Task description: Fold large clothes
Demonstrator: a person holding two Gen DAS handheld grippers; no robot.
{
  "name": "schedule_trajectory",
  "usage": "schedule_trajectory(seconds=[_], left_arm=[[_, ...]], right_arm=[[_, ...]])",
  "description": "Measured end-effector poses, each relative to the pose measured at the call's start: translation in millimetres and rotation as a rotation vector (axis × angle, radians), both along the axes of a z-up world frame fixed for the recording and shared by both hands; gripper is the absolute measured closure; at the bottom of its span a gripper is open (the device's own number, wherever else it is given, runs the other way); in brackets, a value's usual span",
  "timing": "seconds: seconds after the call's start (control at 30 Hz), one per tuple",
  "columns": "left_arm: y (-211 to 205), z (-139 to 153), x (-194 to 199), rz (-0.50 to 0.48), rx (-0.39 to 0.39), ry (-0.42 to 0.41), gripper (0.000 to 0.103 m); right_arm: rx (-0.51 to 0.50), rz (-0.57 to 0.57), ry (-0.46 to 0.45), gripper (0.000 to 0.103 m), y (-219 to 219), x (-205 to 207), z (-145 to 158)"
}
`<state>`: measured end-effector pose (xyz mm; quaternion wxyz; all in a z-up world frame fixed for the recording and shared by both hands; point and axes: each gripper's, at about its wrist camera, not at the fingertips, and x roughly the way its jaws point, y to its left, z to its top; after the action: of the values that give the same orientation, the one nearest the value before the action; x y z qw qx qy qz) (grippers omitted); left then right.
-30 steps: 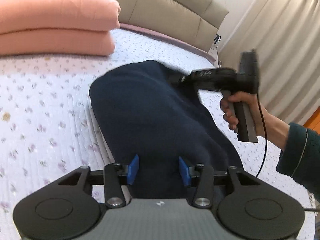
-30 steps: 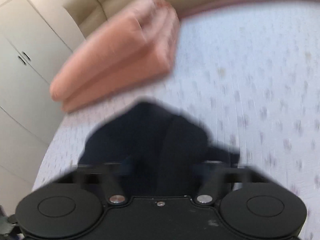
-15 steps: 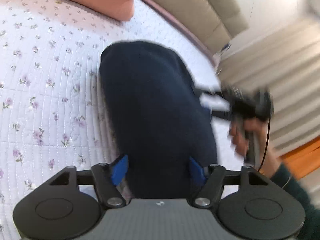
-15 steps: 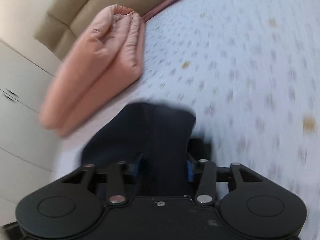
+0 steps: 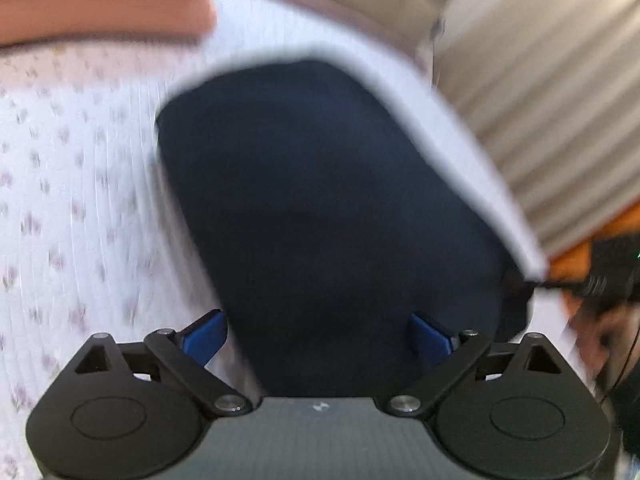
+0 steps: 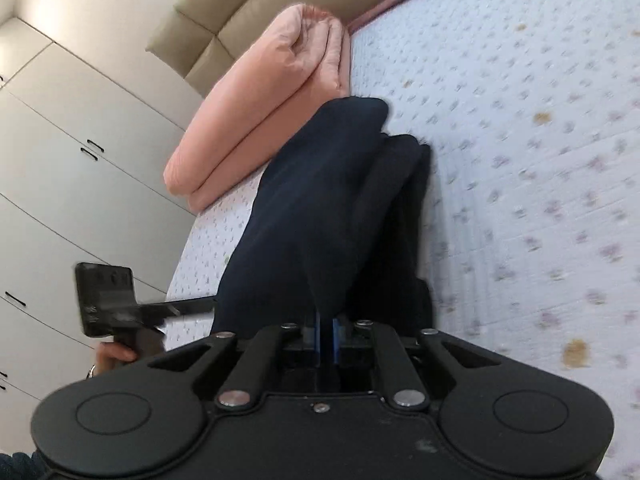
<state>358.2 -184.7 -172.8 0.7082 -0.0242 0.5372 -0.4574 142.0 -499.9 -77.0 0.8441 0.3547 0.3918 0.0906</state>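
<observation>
A folded dark navy garment (image 5: pixel 320 208) lies on the flowered bedsheet (image 5: pixel 72 184). My left gripper (image 5: pixel 320 338) is open, its blue pads (image 5: pixel 204 336) wide apart on either side of the garment's near end. My right gripper (image 6: pixel 327 336) is shut on the garment (image 6: pixel 320 200), pinching a raised fold of it between the blue pads. In the right wrist view the left gripper (image 6: pixel 108 300) shows at the left beside the garment. In the left wrist view the right gripper (image 5: pixel 608 276) is a blur at the right edge.
A folded pink quilt (image 6: pixel 264 108) lies at the head of the bed next to the beige headboard (image 6: pixel 248 8). White wardrobe doors (image 6: pixel 64 152) stand beside the bed. Curtains (image 5: pixel 540 80) hang past the bed's far edge.
My right gripper has closed on a fold of the navy garment and moved to its side. My left gripper has opened wider and moved closer over the garment.
</observation>
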Motion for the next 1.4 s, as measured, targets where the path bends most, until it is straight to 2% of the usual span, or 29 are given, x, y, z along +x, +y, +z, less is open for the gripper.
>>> schedule_trajectory(seconds=[0.03, 0.1, 0.17, 0.23, 0.27, 0.3, 0.33, 0.37, 0.43, 0.47, 0.53, 0.63, 0.7, 0.77, 0.83, 0.97, 1.07, 1.2, 1.33, 1.4], left_arm=[[-1.5, -10.5, -2.7, -0.017, 0.02, 0.033, 0.004], [-3.4, -24.9, -8.8, -0.031, 0.042, 0.07, 0.003], [-6.3, -24.0, -16.6, -0.051, 0.06, 0.02, 0.003], [-7.8, -16.6, -22.0, -0.069, 0.095, -0.009, 0.003], [-6.0, -10.6, -24.4, -0.077, 0.102, -0.009, 0.004], [-3.3, -4.3, -27.8, -0.084, 0.097, 0.0, 0.006], [0.6, 4.1, -30.5, -0.096, 0.08, 0.014, 0.006], [3.9, 11.8, -33.6, -0.113, 0.055, 0.026, 0.006], [7.1, 27.4, -34.5, -0.149, -0.024, 0.048, 0.004], [8.9, 34.8, -32.4, -0.145, -0.069, 0.055, 0.001], [8.4, 40.6, -22.0, -0.1, -0.111, 0.058, 0.0], [5.8, 35.3, 4.1, 0.026, -0.114, 0.08, 0.0], [7.6, 25.2, 22.4, 0.131, -0.129, 0.142, 0.0], [8.1, 12.1, 40.6, 0.196, -0.178, 0.246, 0.0], [4.5, 3.9, 52.4, 0.235, -0.169, 0.262, 0.0], [-11.3, -7.3, 63.1, 0.209, -0.115, 0.248, 0.0], [-28.4, -17.7, 64.9, 0.185, -0.065, 0.227, 0.0], [-26.9, -25.2, 66.0, 0.174, -0.065, 0.247, 0.0], [-25.9, -40.9, 69.4, 0.17, -0.111, 0.293, 0.0], [-25.5, -43.5, 69.7, 0.157, -0.126, 0.285, 0.0]], right_arm=[[-0.019, -0.002, 0.027, 0.097, -3.7, -3.9, -2.3], [-0.061, 0.014, 0.137, 0.097, -3.7, -3.2, -20.6], [-0.187, 0.059, 0.212, 0.095, 6.8, 5.7, -44.0], [-0.239, 0.065, 0.218, 0.082, 13.5, 13.8, -49.1], [-0.229, 0.06, 0.221, 0.077, 13.7, 17.5, -46.5], [-0.217, 0.065, 0.221, 0.051, 13.4, 22.0, -43.0], [-0.218, 0.071, 0.221, 0.012, 12.8, 23.4, -36.6], [-0.22, 0.072, 0.213, 0.002, 10.9, 28.3, -32.4], [-0.17, 0.05, 0.126, 0.0, -0.1, 31.7, -25.4], [-0.09, 0.022, 0.049, 0.0, -10.4, 40.8, -23.3], [-0.066, 0.015, 0.037, 0.0, -14.7, 47.2, -21.6], [-0.092, 0.033, 0.037, 0.0, -19.3, 73.7, -23.3], [-0.112, 0.037, 0.065, 0.0, -19.3, 91.9, -27.8], [-0.099, 0.009, 0.087, 0.0, -17.4, 107.0, -35.8], [-0.084, 0.055, 0.091, 0.0, -12.7, 113.7, -38.3], [-0.08, 0.096, 0.119, 0.0, -12.4, 131.8, -57.0], [-0.055, 0.111, 0.166, 0.0, -10.4, 130.4, -59.5], [-0.057, 0.126, 0.17, 0.0, -6.2, 132.8, -65.0], [-0.036, 0.158, 0.161, 0.0, -8.8, 140.2, -69.6], [-0.028, 0.177, 0.152, 0.0, -9.7, 144.1, -72.3]])
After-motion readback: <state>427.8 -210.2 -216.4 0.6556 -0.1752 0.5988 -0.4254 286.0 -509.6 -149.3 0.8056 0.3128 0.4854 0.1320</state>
